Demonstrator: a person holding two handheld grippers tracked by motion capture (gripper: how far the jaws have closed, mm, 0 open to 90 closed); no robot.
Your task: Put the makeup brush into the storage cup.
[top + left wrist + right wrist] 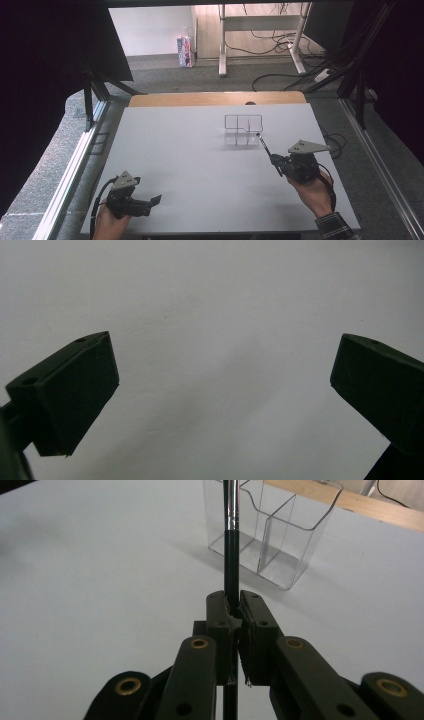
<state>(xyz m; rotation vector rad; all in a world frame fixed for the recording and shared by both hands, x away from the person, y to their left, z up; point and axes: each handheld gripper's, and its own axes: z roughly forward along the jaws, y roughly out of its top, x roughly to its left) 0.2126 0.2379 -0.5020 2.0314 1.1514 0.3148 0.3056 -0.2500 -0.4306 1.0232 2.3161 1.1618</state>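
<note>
Left tongs [155, 200] sit low at the near-left corner of the white counter [175, 160], jaws spread wide, nothing between them. The left gripper view confirms it: two black fingers [70, 395] far apart over bare counter surface. Idle, well apart from everything else.

Mid-counter toward the far edge: clear organizer [243, 130], a see-through box with dividers making several compartments, all look empty as far as can be told. It stands upright, near the wood strip [215, 99] at the back.

Right tongs [273, 160] clamp a thin dark brush [265, 147] with a silver ferrule, jaws narrow and pinched on the handle. In the right gripper view the brush [231, 565] runs straight up between the jaws, ferrule lined up with the organizer's [295, 535] near-left compartment. In the high view the tip sits just beside the organizer's right front corner, apart from it or barely touching, can't tell which.

Step in hand, likely: carry phase, brush gripped and approaching the box. Next move probably needs the brush lifted above the rim, tipped more upright, centred over one compartment, then lowered before release. Risk: clipping the rim and shoving the light box.
</note>
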